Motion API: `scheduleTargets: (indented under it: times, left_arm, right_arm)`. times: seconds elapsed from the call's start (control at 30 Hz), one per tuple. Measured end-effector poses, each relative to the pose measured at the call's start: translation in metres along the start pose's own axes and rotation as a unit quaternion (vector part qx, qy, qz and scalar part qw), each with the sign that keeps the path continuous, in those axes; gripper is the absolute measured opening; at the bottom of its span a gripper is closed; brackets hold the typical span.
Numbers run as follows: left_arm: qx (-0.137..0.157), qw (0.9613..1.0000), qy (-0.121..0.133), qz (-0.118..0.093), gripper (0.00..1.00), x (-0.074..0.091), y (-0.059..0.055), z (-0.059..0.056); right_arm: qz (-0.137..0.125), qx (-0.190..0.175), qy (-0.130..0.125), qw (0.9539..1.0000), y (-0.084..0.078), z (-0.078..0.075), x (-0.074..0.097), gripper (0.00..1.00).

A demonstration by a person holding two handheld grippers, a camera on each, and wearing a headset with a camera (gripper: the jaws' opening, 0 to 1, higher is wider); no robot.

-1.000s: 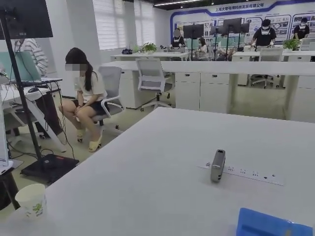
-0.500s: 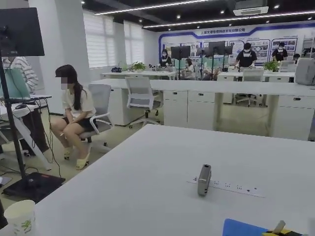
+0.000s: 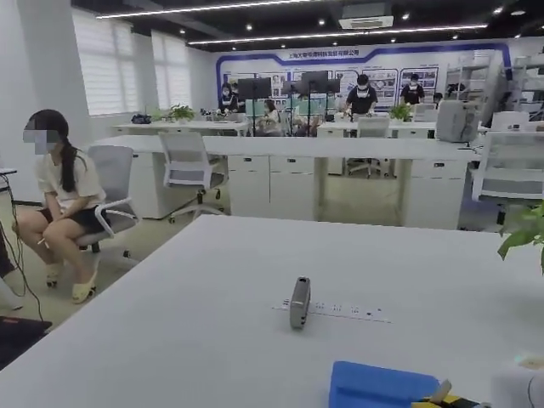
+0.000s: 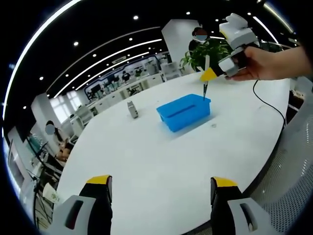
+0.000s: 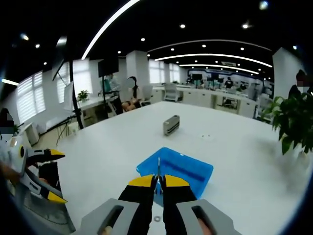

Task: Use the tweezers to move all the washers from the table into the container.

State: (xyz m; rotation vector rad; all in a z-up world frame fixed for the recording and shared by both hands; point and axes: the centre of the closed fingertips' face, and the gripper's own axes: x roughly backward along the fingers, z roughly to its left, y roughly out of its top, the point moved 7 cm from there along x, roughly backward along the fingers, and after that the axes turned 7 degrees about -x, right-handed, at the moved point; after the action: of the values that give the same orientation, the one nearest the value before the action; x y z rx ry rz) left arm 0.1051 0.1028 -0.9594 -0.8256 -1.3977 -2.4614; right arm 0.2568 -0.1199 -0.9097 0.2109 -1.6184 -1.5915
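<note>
Right tongs (image 5: 157,182) clamped on tweezers (image 5: 158,167), tips above blue container (image 5: 190,170), well in from tabletop (image 5: 234,147) edges | left tongs (image 4: 161,181) wide, unladen | washer at tips: cannot tell | advice: lower inside walls before easing squeeze

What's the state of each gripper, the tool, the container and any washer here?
Left gripper: open, empty.
Right gripper: shut on tweezers.
Tweezers: gripped, pointing toward container.
Container: open-topped, on table.
Washer: on table, outside container.
</note>
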Motion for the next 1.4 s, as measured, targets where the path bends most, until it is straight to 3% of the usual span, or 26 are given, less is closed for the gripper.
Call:
scheduleTargets:
  times: [0.23, 0.73, 0.9, 0.93, 1.0, 1.4]
  left_arm:
    - [0.002, 1.0000, -0.006, 0.006, 0.82, -0.001, -0.001, -0.001]
    - [0.004, 0.9999, -0.007, 0.010, 0.83, -0.001, -0.001, -0.002]
    - [0.000, 0.9996, -0.021, 0.020, 0.85, -0.003, -0.002, -0.007]
    - [0.002, 0.9991, -0.034, 0.024, 0.87, -0.003, -0.002, -0.010]
    - [-0.003, 0.9985, -0.052, 0.016, 0.90, -0.004, 0.001, -0.014]
    - [0.015, 0.9975, -0.069, 0.000, 0.90, -0.001, 0.005, -0.015]
  right_arm:
    - [0.018, -0.019, -0.006, 0.9996, -0.017, 0.005, 0.012, 0.02]
    - [0.052, -0.022, -0.010, 0.9984, -0.043, -0.002, -0.012, 0.03]
    - [0.068, -0.027, -0.014, 0.9973, -0.051, -0.006, -0.022, 0.03]
    - [0.070, -0.028, -0.016, 0.9970, -0.053, -0.006, -0.023, 0.03]
    - [0.073, -0.032, -0.022, 0.9966, -0.056, -0.008, -0.024, 0.03]
    - [0.084, -0.037, -0.042, 0.9949, -0.063, -0.012, -0.028, 0.03]
